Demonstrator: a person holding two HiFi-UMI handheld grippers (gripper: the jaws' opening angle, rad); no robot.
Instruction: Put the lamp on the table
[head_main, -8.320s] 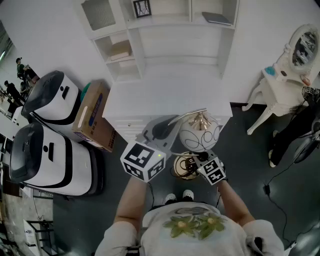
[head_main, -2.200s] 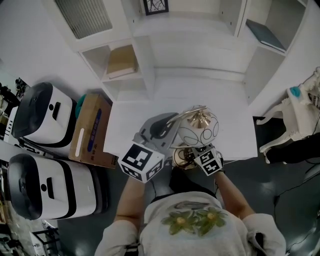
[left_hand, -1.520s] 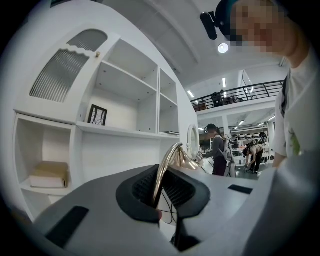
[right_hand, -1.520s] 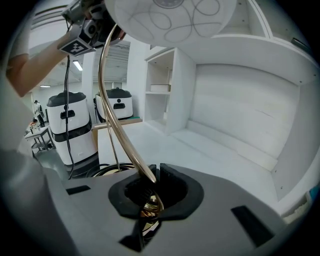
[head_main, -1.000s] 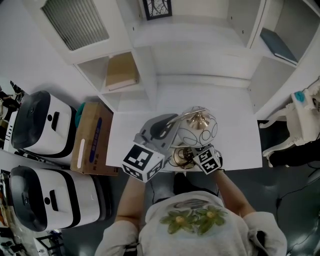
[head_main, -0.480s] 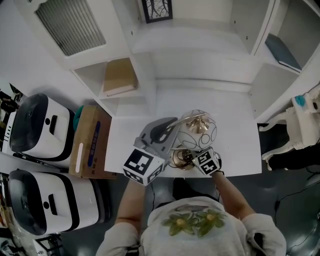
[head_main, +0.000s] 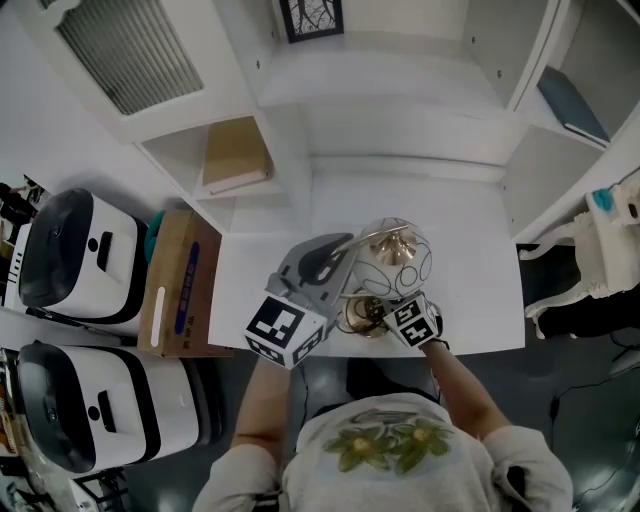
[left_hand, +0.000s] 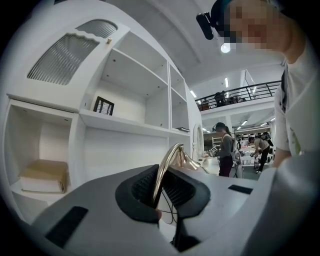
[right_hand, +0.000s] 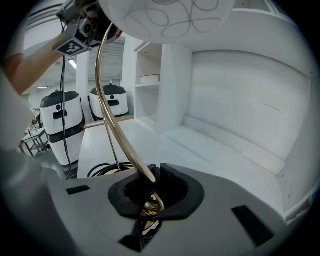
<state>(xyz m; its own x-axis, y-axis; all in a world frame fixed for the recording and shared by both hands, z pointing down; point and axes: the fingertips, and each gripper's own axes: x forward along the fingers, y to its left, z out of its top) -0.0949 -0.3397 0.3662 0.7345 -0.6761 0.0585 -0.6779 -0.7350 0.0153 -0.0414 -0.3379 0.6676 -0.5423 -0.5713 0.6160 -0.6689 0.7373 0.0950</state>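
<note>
The lamp has a white globe shade (head_main: 396, 257) with thin swirl lines, a curved brass arm (head_main: 362, 240) and a brass base (head_main: 361, 317). It hangs just over the front edge of the white table (head_main: 470, 250). My left gripper (head_main: 338, 266) is shut on the upper arm (left_hand: 167, 160), which runs up between its pads (left_hand: 145, 192). My right gripper (head_main: 388, 308) is shut low on the arm (right_hand: 111, 125), close over the base. The shade (right_hand: 165, 17) fills the top of the right gripper view, and the tabletop (right_hand: 165, 150) lies below.
A cardboard box (head_main: 180, 285) and two white-and-black machines (head_main: 75, 245) (head_main: 70, 405) stand left of the table. White shelves behind it hold a book (head_main: 235, 150) and a picture frame (head_main: 310, 18). A white chair (head_main: 600, 240) is at right. A black cable (right_hand: 107, 170) coils beside the base.
The person has walked up to the table with the lamp. It has shifted from above the floor to above the table's front edge. Both grippers stay shut on it.
</note>
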